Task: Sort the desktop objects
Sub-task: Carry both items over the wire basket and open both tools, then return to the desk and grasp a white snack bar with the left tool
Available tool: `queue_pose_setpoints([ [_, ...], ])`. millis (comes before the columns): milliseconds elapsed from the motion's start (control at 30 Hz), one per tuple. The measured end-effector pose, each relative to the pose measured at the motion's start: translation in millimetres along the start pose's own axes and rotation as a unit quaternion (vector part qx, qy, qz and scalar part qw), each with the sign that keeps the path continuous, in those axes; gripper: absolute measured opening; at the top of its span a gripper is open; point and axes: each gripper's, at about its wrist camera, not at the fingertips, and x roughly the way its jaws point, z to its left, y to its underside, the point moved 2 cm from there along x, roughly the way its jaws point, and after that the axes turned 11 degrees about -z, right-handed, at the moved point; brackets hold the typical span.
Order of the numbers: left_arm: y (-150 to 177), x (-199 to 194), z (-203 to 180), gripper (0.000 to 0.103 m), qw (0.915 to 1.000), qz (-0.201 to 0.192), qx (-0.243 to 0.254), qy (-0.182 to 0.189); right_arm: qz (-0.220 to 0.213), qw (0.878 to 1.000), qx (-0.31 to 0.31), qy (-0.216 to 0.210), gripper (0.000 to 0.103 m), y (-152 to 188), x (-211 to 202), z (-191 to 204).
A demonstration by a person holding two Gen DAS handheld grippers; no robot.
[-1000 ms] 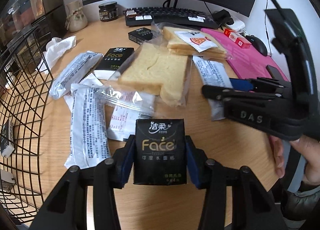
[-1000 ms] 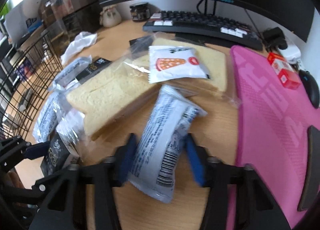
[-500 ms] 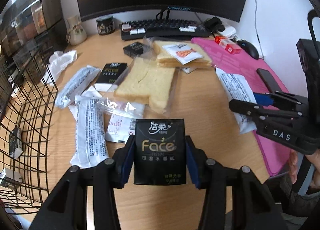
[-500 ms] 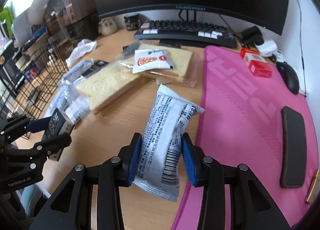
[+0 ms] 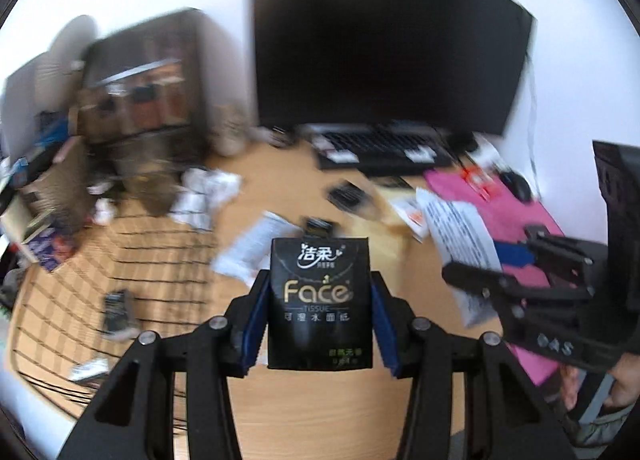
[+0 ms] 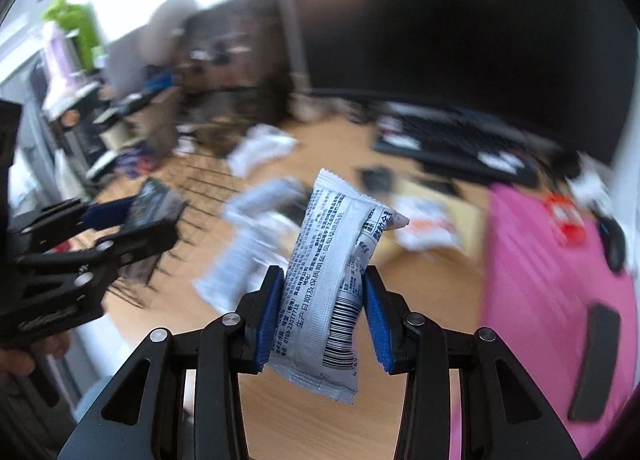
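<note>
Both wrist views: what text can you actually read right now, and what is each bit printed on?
"洁柔", "Face", "TISSUE", "可湿水面纸": black tissue pack in the left tool.
"生产日期及保质期至", a barcode, and what looks like "0769-23077718": white sachet in the right tool.
"DAS": side of the right tool, left wrist view; blurred.
Pack's green line, sachet's small print, everything on the desk: unreadable.
</note>
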Motion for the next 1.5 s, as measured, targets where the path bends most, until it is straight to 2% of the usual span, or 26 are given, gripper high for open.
queue_pose_setpoints([
  [133,-8,-19,64,0.052,0.9975,-0.025,-0.04,-0.053,-0.015,0.998,-0.047,-0.051,0.041,-37,20,68],
  [267,-2,-22,130,0.052,0.9901,-0.021,-0.08,-0.114,-0.011,0.991,-0.07,-0.111,0.041,-58,49,135],
  [433,11,-13,173,0.052,0.9858,-0.003,-0.114,-0.123,0.016,0.985,-0.078,-0.154,0.041,-61,90,190],
  [567,20,-1,191,0.053,0.9825,0.01,-0.134,-0.128,0.039,0.984,-0.057,-0.163,0.041,-53,117,203],
  [600,22,2,193,0.054,0.9817,0.016,-0.137,-0.13,0.042,0.984,-0.053,-0.163,0.042,-51,121,203],
  [633,24,4,194,0.066,0.9804,0.025,-0.14,-0.137,0.046,0.984,-0.053,-0.161,0.043,-49,125,202],
  [667,27,8,196,0.072,0.9774,0.04,-0.138,-0.154,0.052,0.985,-0.054,-0.154,0.043,-48,128,202],
  [700,28,10,198,0.081,0.9755,0.049,-0.136,-0.166,0.058,0.987,-0.056,-0.142,0.046,-48,132,199],
  [733,28,10,198,0.084,0.975,0.046,-0.137,-0.169,0.058,0.988,-0.054,-0.132,0.05,-48,133,195],
  [900,22,2,181,0.089,0.9789,0.025,-0.141,-0.146,0.033,0.991,-0.034,-0.125,0.064,-54,113,165],
  [1000,16,3,153,0.089,0.9848,0.023,-0.117,-0.126,0.016,0.993,-0.026,-0.11,0.064,-52,89,134],
  [1100,7,5,108,0.089,0.9928,0.021,-0.098,-0.065,0.007,0.997,-0.008,-0.072,0.064,-42,65,88],
  [1167,3,10,68,0.089,0.9973,0.021,-0.065,-0.028,0.006,0.999,0.013,-0.04,0.064,-31,50,52],
  [1300,13,32,-4,0.089,0.999,0.041,0.001,0.016,0.018,0.998,0.059,0.012,0.064,1,28,-13],
  [1400,28,59,-32,0.089,0.9972,0.069,0.028,0.009,0.036,0.995,0.087,0.032,0.064,27,23,-47],
  [1500,44,85,-40,0.089,0.9955,0.093,0.02,0.0,0.052,0.993,0.1,0.036,0.064,48,21,-69],
])
